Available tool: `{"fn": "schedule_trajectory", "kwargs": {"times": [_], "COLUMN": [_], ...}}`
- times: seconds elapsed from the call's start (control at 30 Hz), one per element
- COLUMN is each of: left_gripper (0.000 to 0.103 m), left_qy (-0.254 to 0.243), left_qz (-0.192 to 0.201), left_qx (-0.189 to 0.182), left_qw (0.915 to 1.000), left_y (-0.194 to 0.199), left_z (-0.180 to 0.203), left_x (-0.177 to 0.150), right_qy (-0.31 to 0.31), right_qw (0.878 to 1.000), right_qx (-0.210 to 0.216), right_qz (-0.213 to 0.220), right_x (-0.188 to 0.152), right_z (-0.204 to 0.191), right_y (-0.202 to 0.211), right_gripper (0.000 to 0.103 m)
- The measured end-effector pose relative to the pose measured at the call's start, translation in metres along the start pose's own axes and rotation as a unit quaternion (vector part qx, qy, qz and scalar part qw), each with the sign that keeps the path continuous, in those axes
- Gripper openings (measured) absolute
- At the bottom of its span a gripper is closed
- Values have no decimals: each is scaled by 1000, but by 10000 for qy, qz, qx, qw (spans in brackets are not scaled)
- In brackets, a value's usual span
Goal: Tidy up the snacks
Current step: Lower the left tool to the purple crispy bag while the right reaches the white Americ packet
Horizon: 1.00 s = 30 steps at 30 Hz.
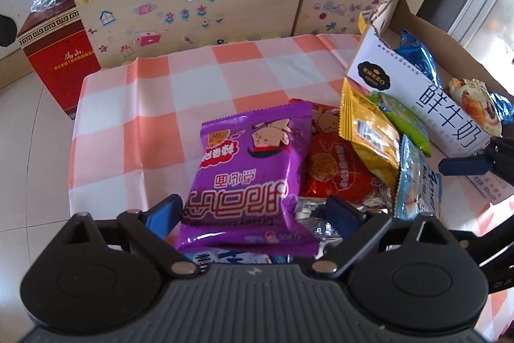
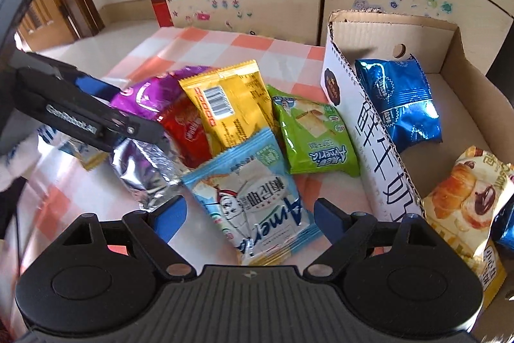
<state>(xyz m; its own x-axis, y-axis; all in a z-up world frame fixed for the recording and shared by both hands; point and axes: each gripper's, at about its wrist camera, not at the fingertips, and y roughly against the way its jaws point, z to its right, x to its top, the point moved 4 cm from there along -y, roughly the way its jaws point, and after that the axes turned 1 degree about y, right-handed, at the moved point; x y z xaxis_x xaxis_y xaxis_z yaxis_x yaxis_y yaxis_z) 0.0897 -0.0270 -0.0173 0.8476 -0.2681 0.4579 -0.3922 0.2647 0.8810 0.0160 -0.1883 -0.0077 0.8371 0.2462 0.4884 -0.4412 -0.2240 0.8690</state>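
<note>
The open brown cardboard box (image 2: 449,60), white-sided with "鲜牛奶", sits at three o'clock on the orange-and-white checked tablecloth (image 1: 192,79), before sticker-covered cabinets. It holds a blue foil packet (image 2: 398,105) and a croissant packet (image 2: 465,204). The left gripper (image 1: 250,211), jaws wide, straddles the purple "Crispy commander" noodle packet (image 1: 250,169); whether it grips is unclear. The right gripper (image 2: 250,214), open, hovers over the light-blue "Ameria" packet (image 2: 257,198).

The left gripper (image 1: 250,214) has its jaws spread wide; the right gripper (image 2: 250,214) is likewise spread, blue fingertips (image 2: 327,214) well apart.
</note>
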Motion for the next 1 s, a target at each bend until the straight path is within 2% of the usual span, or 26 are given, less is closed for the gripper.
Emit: {"fn": "schedule_trajectory", "kwargs": {"times": [0.13,0.37,0.5,0.7,0.83,0.93,1.0], "left_gripper": [102,100,100,100,100,96,85], "left_qy": [161,362,423,437,208,55,-1], "left_qz": [-90,44,-24,-196,-225,-152,-113], "left_qx": [-54,-22,-43,205,331,426,383], "left_qw": [9998,9993,9991,9986,9990,9990,9992], "left_y": [-5,0,-5,-21,-25,-23,-21], "left_z": [-3,-13,-15,-19,-17,-14,-12], "left_x": [2,13,16,17,16,15,14], "right_qy": [87,164,196,134,97,119,96], "right_qw": [9999,9997,9997,9997,9998,9998,9999], "right_qx": [-124,-156,-173,-173,-144,-129,-106], "right_qz": [-9,3,0,-62,-45,-48,-65], "right_x": [0,4,6,4,4,6,7], "right_z": [-2,-5,-7,-6,-8,-11,-13], "right_y": [-6,-15,-19,-20,-19,-17,-17], "right_gripper": [91,91,90,79,71,67,67]}}
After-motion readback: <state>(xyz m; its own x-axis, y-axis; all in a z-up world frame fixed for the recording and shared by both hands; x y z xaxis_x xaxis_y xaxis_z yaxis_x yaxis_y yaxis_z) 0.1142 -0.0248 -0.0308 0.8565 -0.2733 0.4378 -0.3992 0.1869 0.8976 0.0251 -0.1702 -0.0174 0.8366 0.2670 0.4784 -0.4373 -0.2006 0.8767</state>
